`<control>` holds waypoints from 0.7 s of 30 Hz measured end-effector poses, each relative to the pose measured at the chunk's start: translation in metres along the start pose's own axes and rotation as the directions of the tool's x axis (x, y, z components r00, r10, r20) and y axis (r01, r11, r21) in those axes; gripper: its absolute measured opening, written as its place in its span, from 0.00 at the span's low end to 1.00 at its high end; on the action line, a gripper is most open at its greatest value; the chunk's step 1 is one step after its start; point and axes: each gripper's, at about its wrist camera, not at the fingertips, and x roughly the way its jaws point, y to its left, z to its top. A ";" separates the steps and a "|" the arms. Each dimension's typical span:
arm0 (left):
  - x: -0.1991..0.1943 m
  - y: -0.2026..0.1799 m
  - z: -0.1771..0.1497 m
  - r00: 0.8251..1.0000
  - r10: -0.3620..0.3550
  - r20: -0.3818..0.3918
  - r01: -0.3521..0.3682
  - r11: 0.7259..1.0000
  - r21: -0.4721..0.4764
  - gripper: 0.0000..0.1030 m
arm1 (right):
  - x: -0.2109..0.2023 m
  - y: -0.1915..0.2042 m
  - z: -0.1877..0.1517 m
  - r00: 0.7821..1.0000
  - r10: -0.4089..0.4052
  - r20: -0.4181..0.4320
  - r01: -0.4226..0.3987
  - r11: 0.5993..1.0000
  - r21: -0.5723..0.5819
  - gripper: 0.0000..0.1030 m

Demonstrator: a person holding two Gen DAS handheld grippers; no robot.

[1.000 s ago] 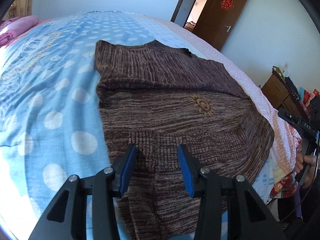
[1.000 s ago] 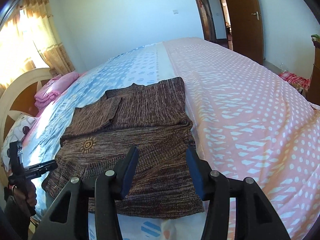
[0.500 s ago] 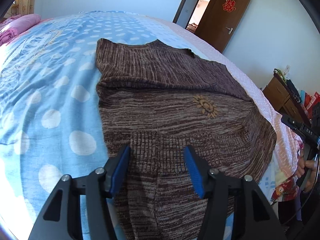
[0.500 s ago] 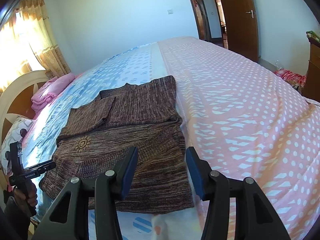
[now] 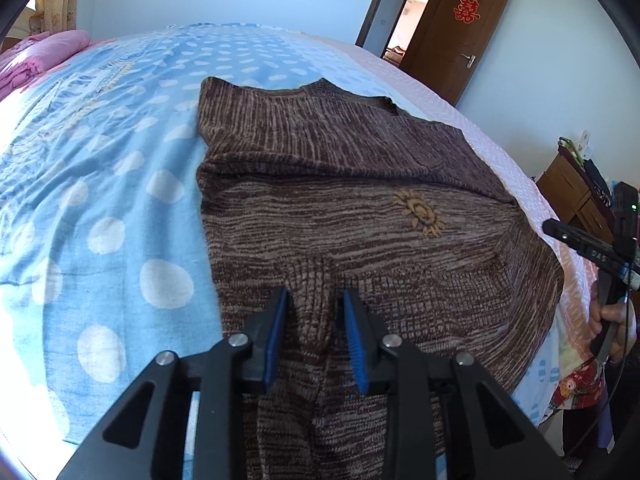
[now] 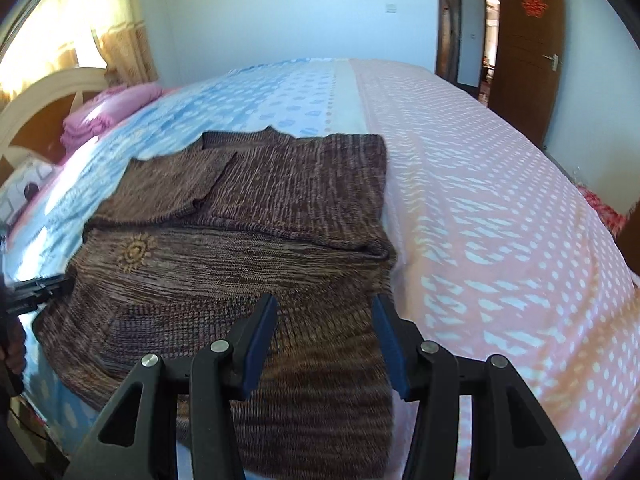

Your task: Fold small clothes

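A brown knitted sweater [image 5: 340,184] with an orange sun motif [image 5: 420,214] lies flat on the bed, its sleeves folded across the upper part. My left gripper [image 5: 314,308] sits at the sweater's near hem, its blue pads narrowed around a raised ridge of the knit. My right gripper [image 6: 324,320] is open over the hem at the sweater's [image 6: 256,248] other near corner, beside the pink half of the bedspread. The right gripper also shows at the right edge of the left wrist view [image 5: 584,248].
The bed has a blue dotted cover [image 5: 100,184] on one half and a pink patterned cover [image 6: 500,208] on the other. Pink folded bedding [image 6: 116,108] lies by the headboard. A wooden cabinet [image 5: 576,196] stands beside the bed. An open door [image 5: 460,28] is at the back.
My left gripper's jaws have closed in from wide open and pinch up a ridge of the hem. My right gripper has moved lower and closer over the hem, still open.
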 end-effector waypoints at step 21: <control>-0.049 -0.003 0.008 0.983 0.010 0.186 0.004 0.997 -0.078 0.10 | -0.071 0.017 0.008 0.981 -0.045 0.188 0.045 0.999 0.006 0.03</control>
